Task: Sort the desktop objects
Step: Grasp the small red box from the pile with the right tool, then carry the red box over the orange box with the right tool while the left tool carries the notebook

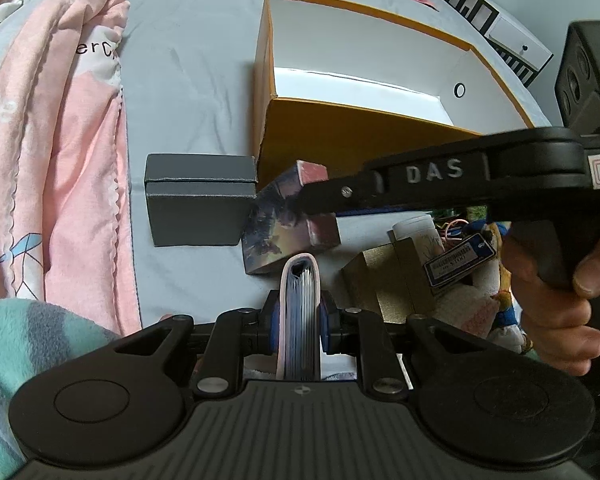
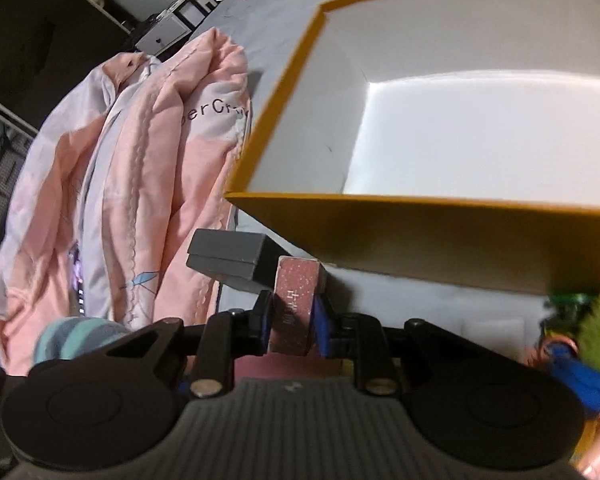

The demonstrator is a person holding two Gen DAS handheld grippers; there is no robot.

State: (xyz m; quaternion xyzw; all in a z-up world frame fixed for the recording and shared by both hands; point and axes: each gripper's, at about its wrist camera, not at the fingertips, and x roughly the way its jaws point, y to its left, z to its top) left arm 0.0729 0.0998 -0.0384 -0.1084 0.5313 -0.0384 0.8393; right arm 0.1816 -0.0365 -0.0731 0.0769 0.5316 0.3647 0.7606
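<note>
In the left wrist view, the left gripper (image 1: 300, 320) at lower centre pinches a thin pink-covered booklet (image 1: 300, 312) edge-on between its blue pads. Just above it, the right gripper (image 1: 320, 196) reaches in from the right, held by a hand (image 1: 556, 300), and clasps an illustrated box (image 1: 276, 224). A grey box (image 1: 198, 200) sits just left; the orange box (image 1: 340, 140) stands open behind.

In the right wrist view, the right gripper (image 2: 292, 320) is closed narrowly on the illustrated box's (image 2: 294, 304) reddish end at centre, no earlier frame showing motion. The orange box (image 2: 420, 224) fills the upper right, the grey box (image 2: 232, 260) left of centre, a pink quilt (image 2: 140, 200) beyond.

Bedroom in home: grey bedsheet (image 1: 196, 80), rumpled pink quilt (image 1: 60, 140) (printed lettering), white drawer unit (image 1: 516, 40) behind.
</note>
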